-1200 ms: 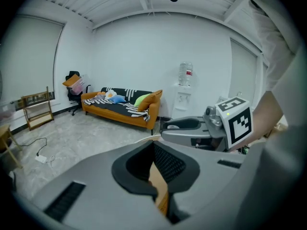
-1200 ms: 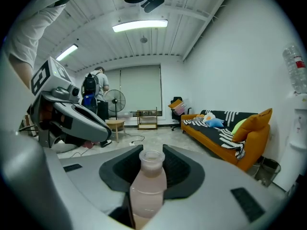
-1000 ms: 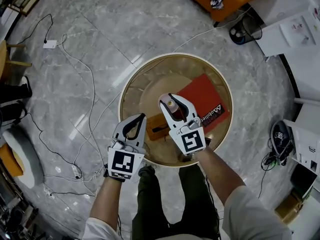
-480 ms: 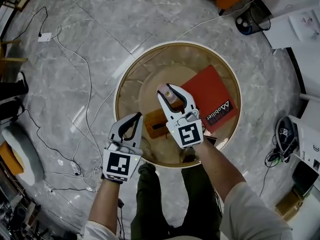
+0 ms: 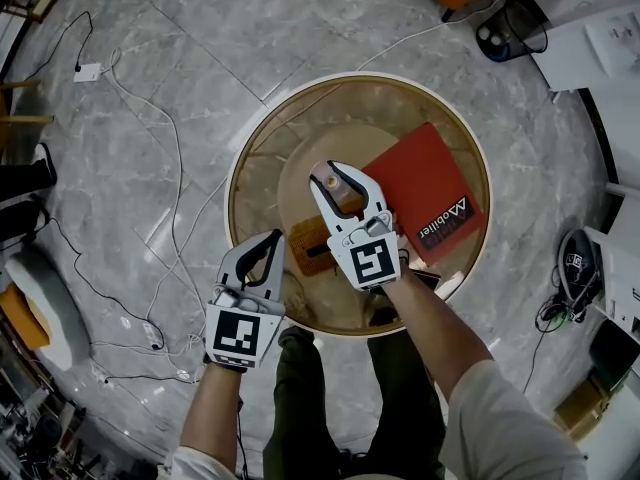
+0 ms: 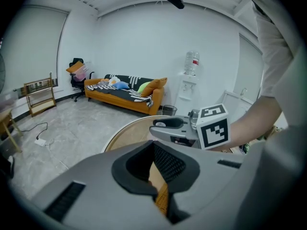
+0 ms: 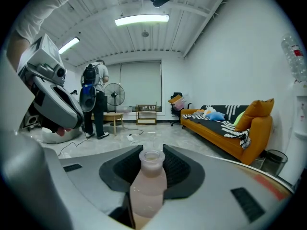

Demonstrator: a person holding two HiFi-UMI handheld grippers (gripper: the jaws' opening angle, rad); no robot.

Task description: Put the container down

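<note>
A pale pink translucent bottle (image 5: 334, 188) with an open neck stands upright between the jaws of my right gripper (image 5: 338, 176), which is shut on it above the round wooden table (image 5: 262, 146). In the right gripper view the bottle (image 7: 148, 183) fills the gap between the black pads. My left gripper (image 5: 271, 240) hangs at the table's near left edge, with its fingertips together and nothing held. The left gripper view shows its dark pads (image 6: 168, 164) meeting, with my right gripper (image 6: 169, 123) beyond them.
A red book (image 5: 420, 180) lies on the right half of the table and a woven brown box (image 5: 308, 242) sits near its front, under my right gripper. Cables (image 5: 165, 168) trail over the marble floor at the left. A person (image 7: 98, 102) stands by a fan.
My right gripper has carried the bottle a little left and farther over the table. The left gripper has barely moved.
</note>
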